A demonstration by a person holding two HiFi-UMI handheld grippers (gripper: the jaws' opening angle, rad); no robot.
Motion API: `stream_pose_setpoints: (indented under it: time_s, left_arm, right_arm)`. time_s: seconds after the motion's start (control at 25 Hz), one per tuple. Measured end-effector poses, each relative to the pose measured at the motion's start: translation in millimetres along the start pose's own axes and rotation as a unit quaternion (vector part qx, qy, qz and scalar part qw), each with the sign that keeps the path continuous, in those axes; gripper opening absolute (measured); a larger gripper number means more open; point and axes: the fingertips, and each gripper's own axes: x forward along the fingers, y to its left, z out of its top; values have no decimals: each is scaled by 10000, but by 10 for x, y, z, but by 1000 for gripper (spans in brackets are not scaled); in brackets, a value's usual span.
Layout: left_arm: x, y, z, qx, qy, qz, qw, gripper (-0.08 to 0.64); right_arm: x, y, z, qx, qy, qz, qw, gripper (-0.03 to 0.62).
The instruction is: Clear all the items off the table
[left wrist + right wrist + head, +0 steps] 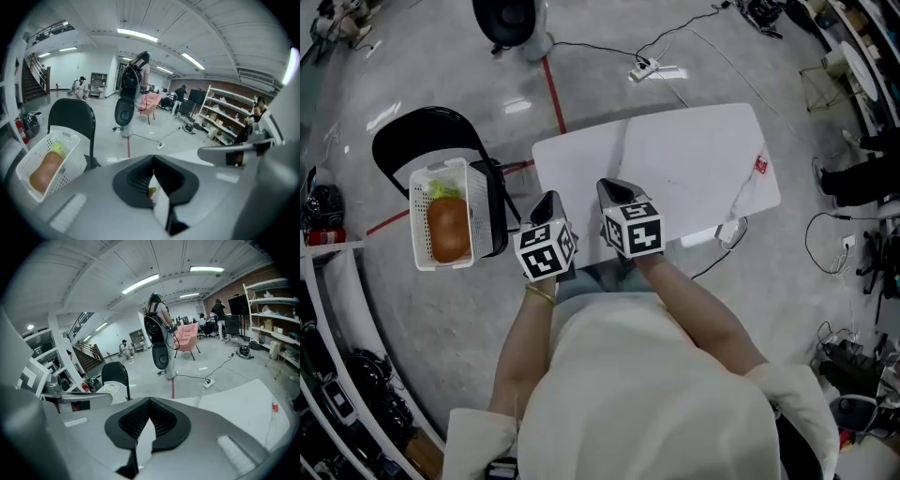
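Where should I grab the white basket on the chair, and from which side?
Probably the rim of the white basket at its short end wall farthest from the back of the chair. Come from above, one jaw inside and one outside. That wall is thin and upright and the top is open, while the brown item crowds the long side nearer the table.

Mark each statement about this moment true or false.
1. The white perforated plastic basket sits on the black chair. True.
2. The left gripper grips the brown rounded item. False: it is shut on nothing, and the brown rounded item lies in the basket.
3. The right gripper is shut and empty. True.
4. The basket stands on the white table. False: it is on the chair beside the table.
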Motion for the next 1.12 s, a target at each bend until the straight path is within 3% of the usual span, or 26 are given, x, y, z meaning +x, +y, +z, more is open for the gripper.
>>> stream_pose_setpoints:
  time_s: [0.28, 0.64, 0.88, 1.12]
  left_arm:
    - [133, -941, -65, 338, 16, -445, 9984, 8]
    - [200, -2102, -202, 795, 93, -1112, 9906, 8]
    - [272, -2800, -377, 1129, 210, -1475, 9824, 8]
    - [319, -3385, -507, 1563, 333, -1881, 9691, 9]
  right_arm:
    - [-501, -734, -158, 218, -177, -278, 9992, -2]
    - [-1300, -1625, -388, 633, -489, -781, 9937, -2]
    - [-1789, -2182, -579, 945, -669, -1175, 9863, -2]
    - [-2198, -2616, -724, 1354, -876, -1497, 9755, -2]
